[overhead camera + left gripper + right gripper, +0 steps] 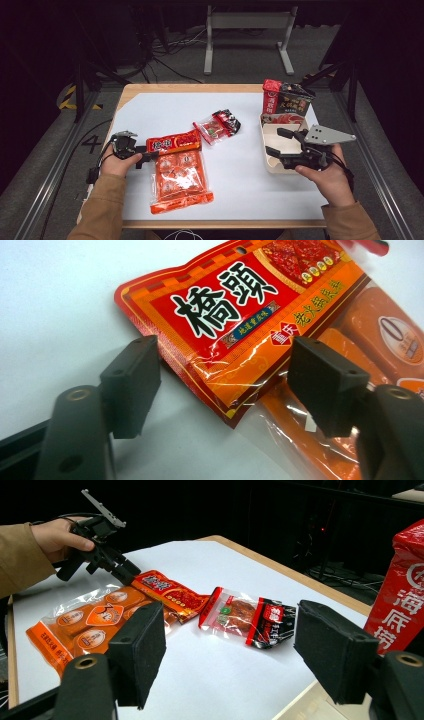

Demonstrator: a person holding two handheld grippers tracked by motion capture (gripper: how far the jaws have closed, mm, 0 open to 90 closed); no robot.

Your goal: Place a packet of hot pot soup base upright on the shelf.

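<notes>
I see a white counter (240,170) from above, with my 2 forearms in tan sleeves coming in from the bottom edge. My left claw (152,156) sits at the left side of the counter, its jaws standing fairly wide on either side of the corner of a red seasoning packet (173,142) printed with bold Chinese characters. In the left gripper view the packet's (220,325) corner lies between the 2 black pads, and neither pad presses on it. The packet rests flat, overlapping the top edge of a larger clear bag of orange sachets (180,180), which lies nearer to me. Toward the middle of the counter lies a small clear and black snack pouch (218,126). My right claw (280,142) hovers with jaws wide apart and nothing between them, above a shallow beige tray (269,162) at the right side. Behind the tray stands a red and dark hotpot base box (286,98).
</notes>
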